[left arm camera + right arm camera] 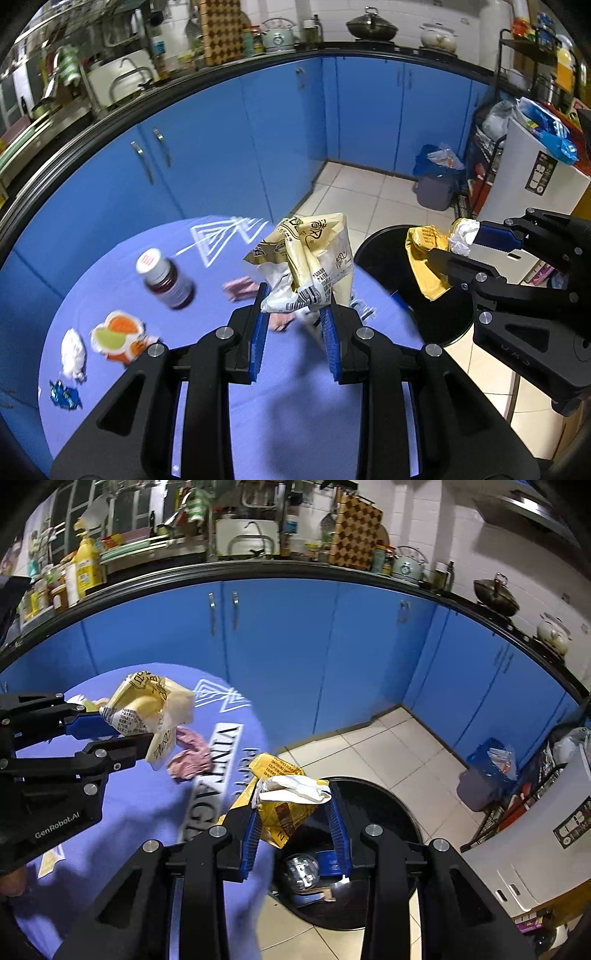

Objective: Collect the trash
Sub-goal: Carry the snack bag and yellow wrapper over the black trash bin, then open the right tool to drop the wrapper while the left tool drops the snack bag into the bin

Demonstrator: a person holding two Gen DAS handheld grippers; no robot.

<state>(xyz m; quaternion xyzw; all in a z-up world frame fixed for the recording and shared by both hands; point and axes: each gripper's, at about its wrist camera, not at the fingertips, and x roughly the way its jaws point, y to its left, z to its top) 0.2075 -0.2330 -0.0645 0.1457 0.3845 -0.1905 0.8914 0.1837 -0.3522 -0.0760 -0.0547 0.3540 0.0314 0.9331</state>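
My left gripper (293,299) is shut on a crumpled cream snack wrapper (306,258) and holds it above the purple-clothed table (258,406); it also shows in the right wrist view (151,705). My right gripper (291,797) is shut on a yellow wrapper with white paper (284,801), held over the rim of the black trash bin (388,812). The right gripper also shows in the left wrist view (454,240), above the bin (391,251). On the table lie a pink wrapper (190,753), a brown pill bottle (166,280), an orange-green packet (118,332), a white paper wad (74,354) and a blue wrapper (64,395).
Blue kitchen cabinets (280,657) stand behind the table. The black bin holds a clear bottle and other trash (306,871). A grey bin with a blue bag (436,181) stands on the tiled floor by a white appliance (532,177) and a rack.
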